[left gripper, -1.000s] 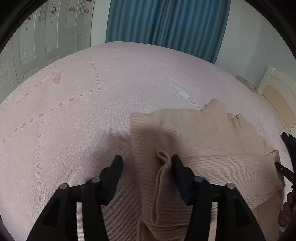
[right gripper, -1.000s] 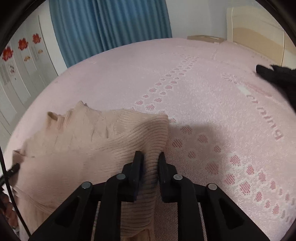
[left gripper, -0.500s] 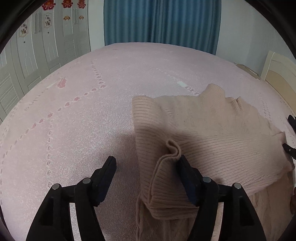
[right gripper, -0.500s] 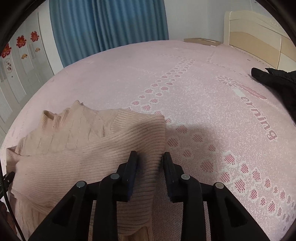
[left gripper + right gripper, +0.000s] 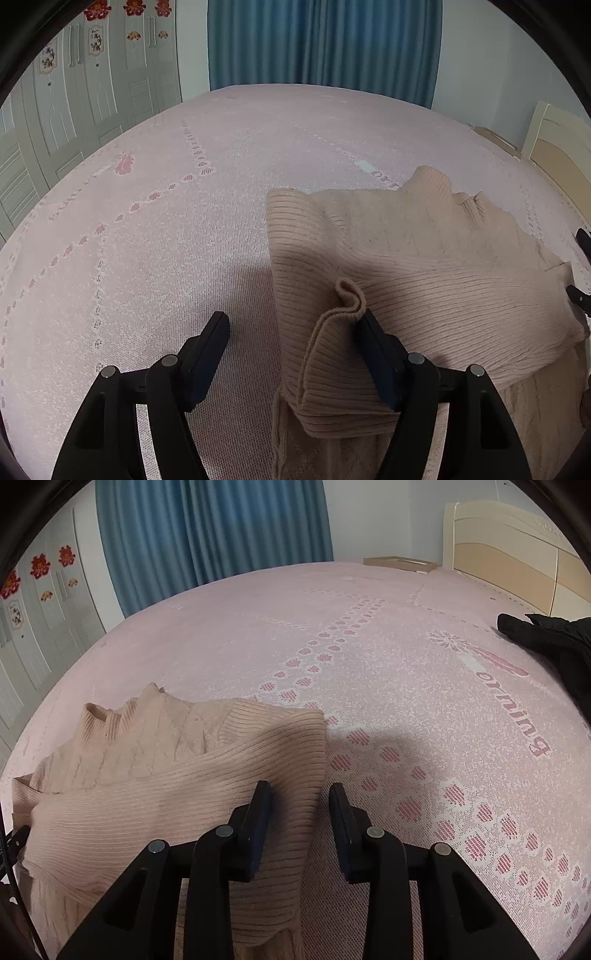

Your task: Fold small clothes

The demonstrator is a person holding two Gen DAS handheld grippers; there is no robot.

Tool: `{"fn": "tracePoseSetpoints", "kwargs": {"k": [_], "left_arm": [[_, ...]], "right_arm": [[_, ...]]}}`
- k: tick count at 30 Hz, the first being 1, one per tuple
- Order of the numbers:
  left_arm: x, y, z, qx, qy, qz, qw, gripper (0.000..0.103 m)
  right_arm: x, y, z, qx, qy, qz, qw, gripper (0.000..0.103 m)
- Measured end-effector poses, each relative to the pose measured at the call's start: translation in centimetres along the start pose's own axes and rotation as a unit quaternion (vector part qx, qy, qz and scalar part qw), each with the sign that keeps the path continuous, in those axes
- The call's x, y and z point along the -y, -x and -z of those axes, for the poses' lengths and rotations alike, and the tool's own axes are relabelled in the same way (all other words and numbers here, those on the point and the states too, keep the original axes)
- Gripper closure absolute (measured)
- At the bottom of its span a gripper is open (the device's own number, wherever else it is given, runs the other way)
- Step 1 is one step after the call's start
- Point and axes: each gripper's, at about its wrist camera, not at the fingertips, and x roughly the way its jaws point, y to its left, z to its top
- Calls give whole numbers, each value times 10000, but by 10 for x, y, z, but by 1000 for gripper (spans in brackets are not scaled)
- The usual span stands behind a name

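A beige ribbed sweater (image 5: 424,266) lies on a pink bedspread (image 5: 166,240) patterned with rows of darker pink flowers. 2 black tongs hover low over it, 1 at each side edge.

The left tongs (image 5: 291,325) stand wide apart. A small bunched fold of the sweater's edge rises between the 2 fingers, resting against the inner face of the right-hand finger (image 5: 376,354); the other finger sits over bare bedspread, clear of the cloth. Nothing is pinched. Ahead of these tongs and to their right, the sweater spreads out flat, its ribbed layer folded across a cable-knit layer, with the collar at the far end.

The right tongs (image 5: 301,805) are also apart, though less widely. The sweater's folded edge runs between the fingers: the left-hand finger (image 5: 258,819) rests on the knit, and the right-hand finger stands over the bedspread beside the edge. The cloth is not gripped. The rest of the sweater stretches ahead and to the left of these tongs, collar (image 5: 103,716) farthest away.

Far to the right of the right tongs a black garment (image 5: 546,638) lies on the bedspread. Beyond the bed hang blue curtains (image 5: 325,40), with a pale wardrobe (image 5: 92,85) to the left and a cream headboard (image 5: 506,539) to the right.
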Motion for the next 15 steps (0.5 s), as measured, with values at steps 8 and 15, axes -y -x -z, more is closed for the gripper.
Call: {"fn": "tracePoseSetpoints", "kwargs": {"k": [8, 15], "left_arm": [[-3, 2, 1, 42, 59, 93, 9999, 30], [-1, 18, 15, 84, -116, 6, 9999, 26]], "right_arm": [[7, 7, 2, 123, -186, 83, 9997, 64], [9, 30, 14, 350, -105, 246, 9990, 63]]}}
